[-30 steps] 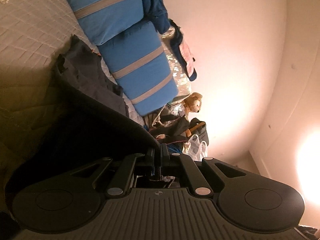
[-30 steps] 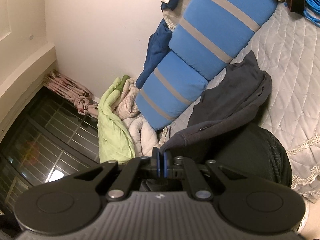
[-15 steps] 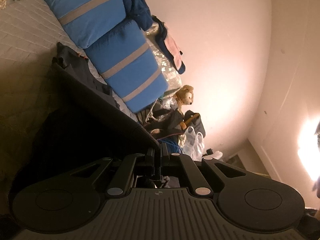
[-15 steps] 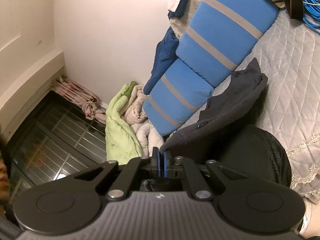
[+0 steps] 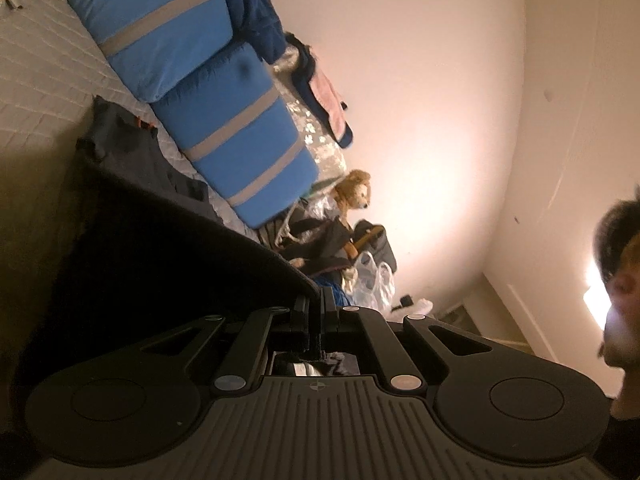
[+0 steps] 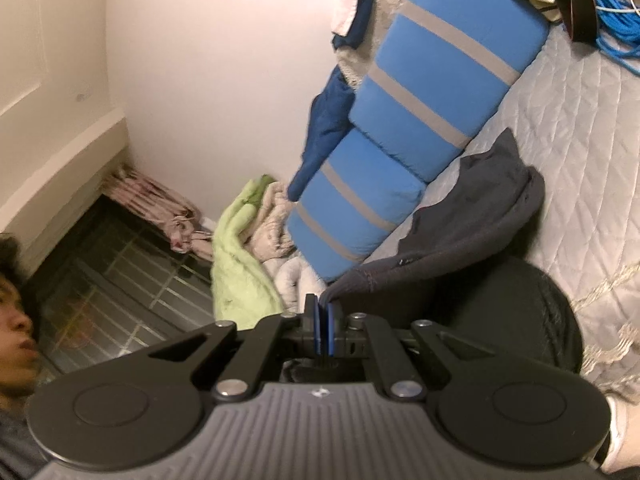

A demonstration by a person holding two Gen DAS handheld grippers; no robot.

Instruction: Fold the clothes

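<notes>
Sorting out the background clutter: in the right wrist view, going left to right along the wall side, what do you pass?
Pink-patterned bundle → light green blanket → blue striped cushions → blue cable coil.

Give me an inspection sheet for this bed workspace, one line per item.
Surface: quilted bedspread, pale, with a lace edge at the near side.
Job's things: dark garment, one edge lifted off the bed and stretched between both grippers, the rest bunched on the quilt.
Clutter: two blue striped pillows; green blanket; stuffed toy; bags and clothes piled by the wall.
Grippers: left gripper shut on the garment's edge; right gripper shut on its hem.
Cables: blue cable coiled at the far end of the bed.
Surroundings: plain walls, dark window, bright lamp glare; a person's head at the frame edge.
</notes>
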